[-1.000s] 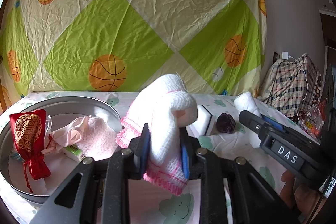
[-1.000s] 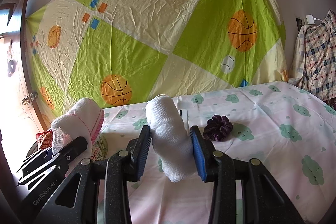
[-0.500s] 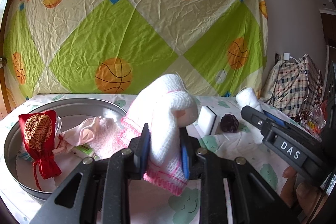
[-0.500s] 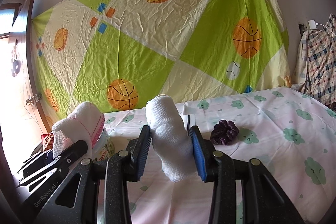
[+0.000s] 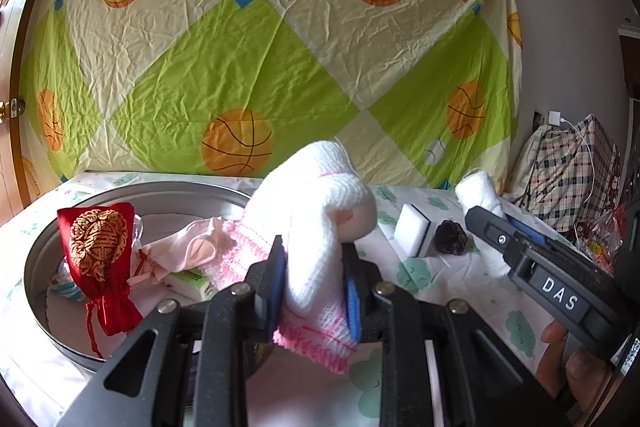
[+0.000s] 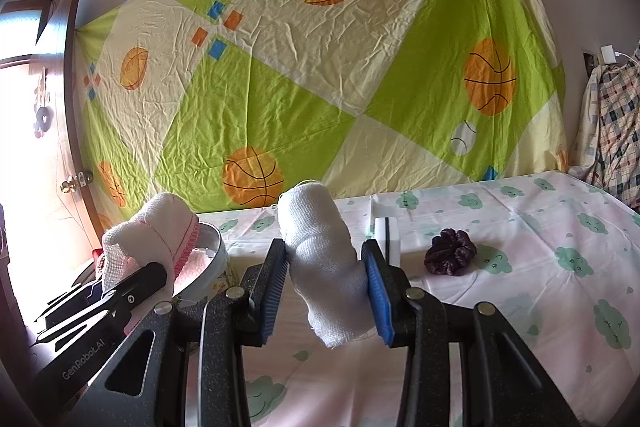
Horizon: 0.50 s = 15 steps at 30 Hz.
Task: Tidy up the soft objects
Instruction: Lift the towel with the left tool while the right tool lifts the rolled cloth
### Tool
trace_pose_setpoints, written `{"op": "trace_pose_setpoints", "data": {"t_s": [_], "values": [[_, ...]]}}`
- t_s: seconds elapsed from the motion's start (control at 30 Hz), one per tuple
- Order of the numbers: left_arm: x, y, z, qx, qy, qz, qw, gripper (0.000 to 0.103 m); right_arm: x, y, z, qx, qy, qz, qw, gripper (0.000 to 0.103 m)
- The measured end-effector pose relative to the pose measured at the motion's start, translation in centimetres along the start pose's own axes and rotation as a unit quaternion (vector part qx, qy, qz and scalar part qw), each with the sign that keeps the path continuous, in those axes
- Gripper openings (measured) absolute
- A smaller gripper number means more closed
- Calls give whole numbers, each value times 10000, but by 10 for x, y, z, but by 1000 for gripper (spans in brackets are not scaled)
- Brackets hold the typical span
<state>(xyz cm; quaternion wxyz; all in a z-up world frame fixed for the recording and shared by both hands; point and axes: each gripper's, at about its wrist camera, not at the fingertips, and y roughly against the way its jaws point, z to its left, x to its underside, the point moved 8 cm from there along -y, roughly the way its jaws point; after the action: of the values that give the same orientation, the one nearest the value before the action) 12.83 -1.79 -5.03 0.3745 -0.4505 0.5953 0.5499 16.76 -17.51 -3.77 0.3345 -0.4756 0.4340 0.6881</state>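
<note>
My left gripper (image 5: 314, 283) is shut on a white knitted cloth with pink trim (image 5: 320, 211), held above the table just right of a round metal basin (image 5: 48, 259). The basin holds a red embroidered pouch (image 5: 98, 259), a pale pink cloth (image 5: 192, 251) and a small packet. My right gripper (image 6: 326, 287) is shut on a rolled white gauze cloth (image 6: 320, 247), raised over the table. The left gripper with its cloth (image 6: 156, 239) shows at the left of the right wrist view. The right gripper (image 5: 496, 227) shows at the right of the left wrist view.
A white sponge block (image 5: 414, 235) and a dark purple scrunchie (image 5: 451, 237) lie on the cloud-print tablecloth (image 6: 540, 267). A basketball-print sheet (image 5: 260, 67) hangs behind. A plaid bag (image 5: 568, 179) stands at the right.
Both grippers have risen a little and tilted up, each keeping its cloth. The basin now sits lower and further right in the left wrist view.
</note>
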Motion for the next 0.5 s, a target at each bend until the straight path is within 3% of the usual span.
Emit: {"op": "trace_pose_setpoints", "data": {"t_s": [0.5], "values": [[-1,10,14,-31,84,-88,9999,24,4,-4,17,-109,102,60,9999,41]]}}
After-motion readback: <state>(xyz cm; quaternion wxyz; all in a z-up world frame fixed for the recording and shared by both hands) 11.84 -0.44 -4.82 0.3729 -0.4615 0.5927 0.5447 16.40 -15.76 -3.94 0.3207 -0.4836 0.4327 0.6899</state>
